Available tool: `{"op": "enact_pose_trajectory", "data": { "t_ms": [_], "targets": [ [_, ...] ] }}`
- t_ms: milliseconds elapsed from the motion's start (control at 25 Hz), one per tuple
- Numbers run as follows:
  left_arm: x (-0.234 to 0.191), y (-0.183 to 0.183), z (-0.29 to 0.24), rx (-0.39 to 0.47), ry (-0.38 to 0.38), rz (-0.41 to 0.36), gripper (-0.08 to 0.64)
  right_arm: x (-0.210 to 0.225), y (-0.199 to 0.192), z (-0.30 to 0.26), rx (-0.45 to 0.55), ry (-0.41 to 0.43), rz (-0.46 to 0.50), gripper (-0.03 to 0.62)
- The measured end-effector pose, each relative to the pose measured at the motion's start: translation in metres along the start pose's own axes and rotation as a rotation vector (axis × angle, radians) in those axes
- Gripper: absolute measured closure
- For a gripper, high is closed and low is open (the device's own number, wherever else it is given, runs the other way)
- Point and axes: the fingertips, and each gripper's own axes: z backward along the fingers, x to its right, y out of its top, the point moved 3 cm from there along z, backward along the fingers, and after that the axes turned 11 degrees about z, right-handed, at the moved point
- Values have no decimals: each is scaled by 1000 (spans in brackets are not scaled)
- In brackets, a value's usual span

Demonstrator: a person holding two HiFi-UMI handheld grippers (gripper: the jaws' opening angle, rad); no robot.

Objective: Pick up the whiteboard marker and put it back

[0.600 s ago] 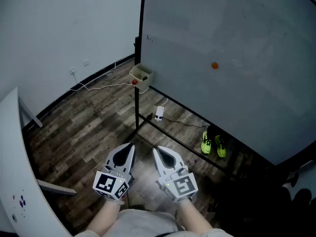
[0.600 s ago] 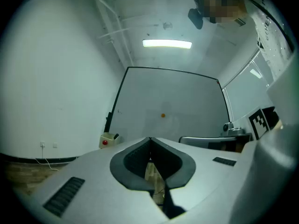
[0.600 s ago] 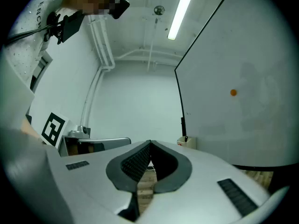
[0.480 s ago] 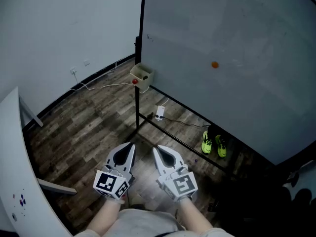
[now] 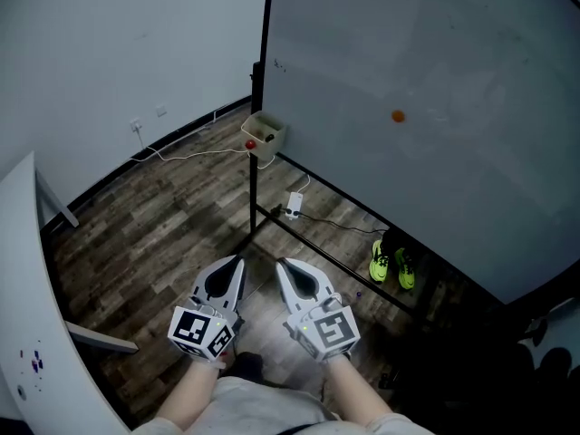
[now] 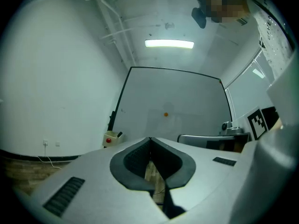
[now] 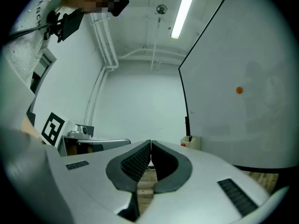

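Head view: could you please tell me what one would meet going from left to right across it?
White curved panel → white wall socket → left tongs → right tongs → pair of neon-yellow shoes.

The left claw [image 6: 150,138], tips together and empty, faces a whiteboard [image 6: 187,97] bearing an orange dot [image 6: 165,115].

Grey, dark-padded left gripper [image 5: 239,261], right gripper [image 5: 280,264]

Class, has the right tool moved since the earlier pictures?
Yes, slightly: the right tool edged forward and left, nearer the white plug.
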Motion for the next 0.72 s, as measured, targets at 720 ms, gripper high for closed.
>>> {"op": "enact_pose_trajectory", "data": {
  "t_ms": [720],
  "targets": [
    [-117,27,-97,15,-22,20,545,44,-17,-142,22,2,23,574]
  ]
}}
